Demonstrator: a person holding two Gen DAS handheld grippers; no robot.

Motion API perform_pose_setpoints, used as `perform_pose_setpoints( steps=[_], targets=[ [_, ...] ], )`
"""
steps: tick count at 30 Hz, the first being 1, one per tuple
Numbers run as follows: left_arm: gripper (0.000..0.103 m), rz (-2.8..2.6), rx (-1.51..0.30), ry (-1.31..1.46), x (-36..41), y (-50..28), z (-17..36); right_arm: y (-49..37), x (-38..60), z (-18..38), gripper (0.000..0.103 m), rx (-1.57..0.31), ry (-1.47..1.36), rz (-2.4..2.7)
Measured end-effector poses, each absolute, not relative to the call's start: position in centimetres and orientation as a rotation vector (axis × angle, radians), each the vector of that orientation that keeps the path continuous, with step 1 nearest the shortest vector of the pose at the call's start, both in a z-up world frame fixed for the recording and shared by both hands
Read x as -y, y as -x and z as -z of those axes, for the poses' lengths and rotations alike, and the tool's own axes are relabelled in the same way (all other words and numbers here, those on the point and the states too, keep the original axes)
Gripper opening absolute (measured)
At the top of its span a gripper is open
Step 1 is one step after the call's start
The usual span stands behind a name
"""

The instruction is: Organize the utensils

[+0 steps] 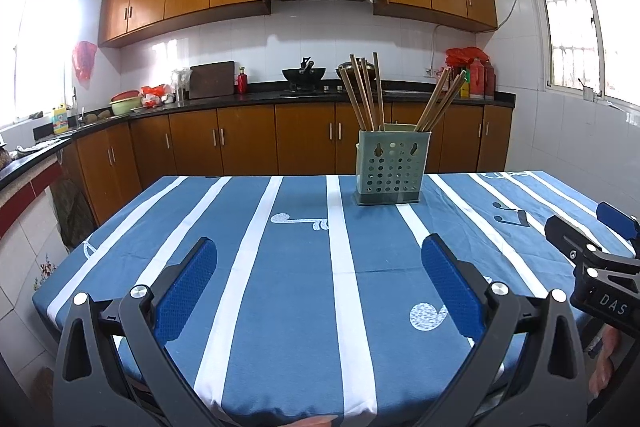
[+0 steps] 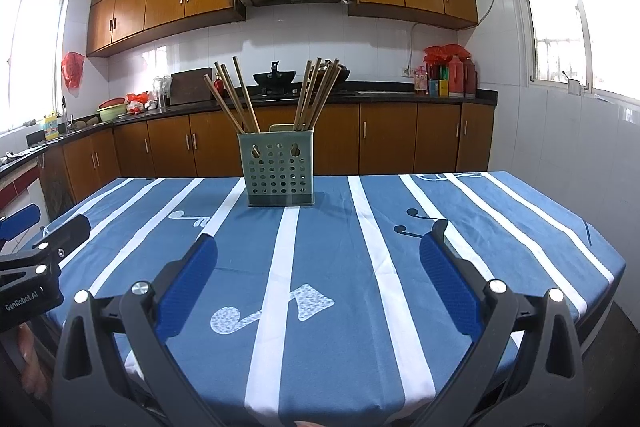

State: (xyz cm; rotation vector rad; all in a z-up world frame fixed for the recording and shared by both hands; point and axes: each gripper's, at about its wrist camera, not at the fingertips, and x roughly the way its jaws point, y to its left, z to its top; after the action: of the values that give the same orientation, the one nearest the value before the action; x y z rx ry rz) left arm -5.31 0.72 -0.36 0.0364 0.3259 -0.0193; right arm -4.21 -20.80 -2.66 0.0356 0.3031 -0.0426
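Observation:
A grey-green perforated utensil holder [image 1: 391,167] stands upright on the far part of the blue striped tablecloth [image 1: 288,267]. It also shows in the right wrist view [image 2: 277,169]. Several wooden chopsticks [image 1: 362,95] lean left in one compartment and several more [image 1: 440,105] lean right in another; both bunches show in the right wrist view [image 2: 234,99] [image 2: 316,93]. My left gripper [image 1: 319,255] is open and empty above the near table, well short of the holder. My right gripper [image 2: 320,251] is open and empty, also short of the holder. Each gripper shows at the edge of the other's view [image 1: 592,251] [image 2: 36,251].
The table's near edge lies under both grippers and its right edge [image 2: 616,267] drops to the floor. Behind the table runs a kitchen counter [image 1: 280,99] with a wok [image 1: 304,73], a cutting board [image 1: 212,79], bottles [image 2: 452,79] and a sink area [image 1: 68,123] at left.

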Motion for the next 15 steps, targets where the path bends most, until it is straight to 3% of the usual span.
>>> perform_pose_setpoints(
  steps=[15],
  targets=[
    [0.101,0.022,-0.329,-0.036,-0.74,5.25,0.44,4.13,20.71,2.81,0.099,-0.308,-0.039,0.044]
  ],
)
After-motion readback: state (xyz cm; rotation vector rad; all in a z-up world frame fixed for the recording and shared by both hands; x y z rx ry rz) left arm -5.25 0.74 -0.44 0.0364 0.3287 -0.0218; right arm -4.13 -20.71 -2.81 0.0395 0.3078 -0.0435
